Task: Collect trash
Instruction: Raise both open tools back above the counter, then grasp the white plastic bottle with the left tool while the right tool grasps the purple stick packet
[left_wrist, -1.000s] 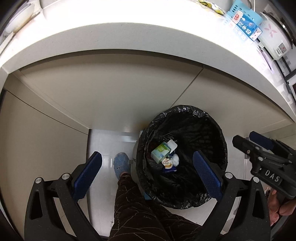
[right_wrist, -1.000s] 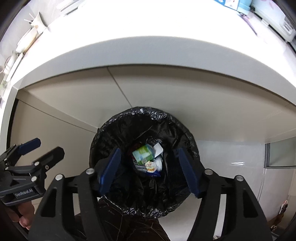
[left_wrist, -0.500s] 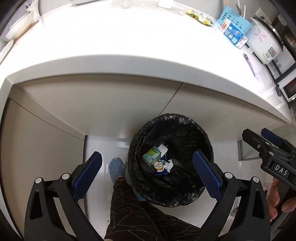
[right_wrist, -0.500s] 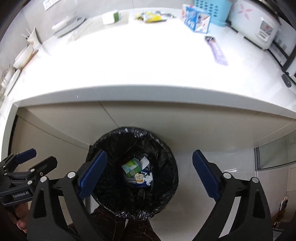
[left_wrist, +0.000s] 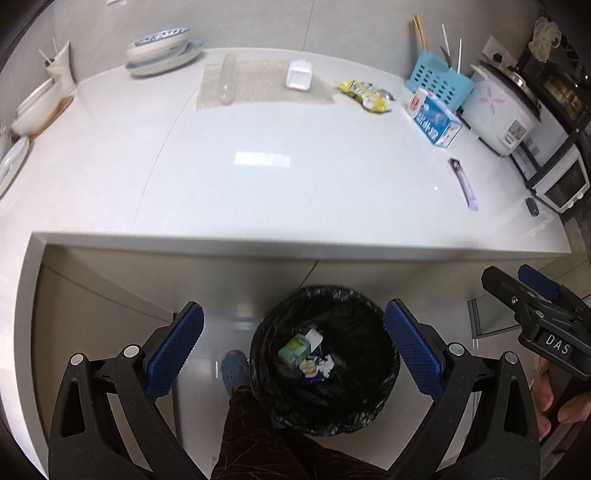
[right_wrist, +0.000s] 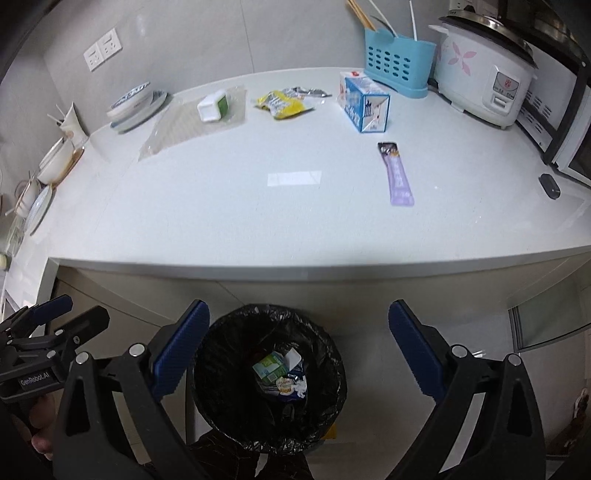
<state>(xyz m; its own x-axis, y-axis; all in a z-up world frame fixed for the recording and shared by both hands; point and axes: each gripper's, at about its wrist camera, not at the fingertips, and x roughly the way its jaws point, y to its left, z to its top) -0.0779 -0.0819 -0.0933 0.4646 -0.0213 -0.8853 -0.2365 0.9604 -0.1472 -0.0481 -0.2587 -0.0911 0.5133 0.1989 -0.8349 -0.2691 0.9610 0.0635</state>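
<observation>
The trash bin, lined with a black bag, stands on the floor below the counter edge and holds a green carton and crumpled wrappers. Compared with the earlier frames, the bin appears smaller and lower in both views, and the counter top is now exposed (yellow wrapper, blue milk carton, purple sachet lie on it). The right gripper has just been opening; its jaws stand fully apart, empty. The left gripper is likewise spread wide, holding nothing.
</observation>
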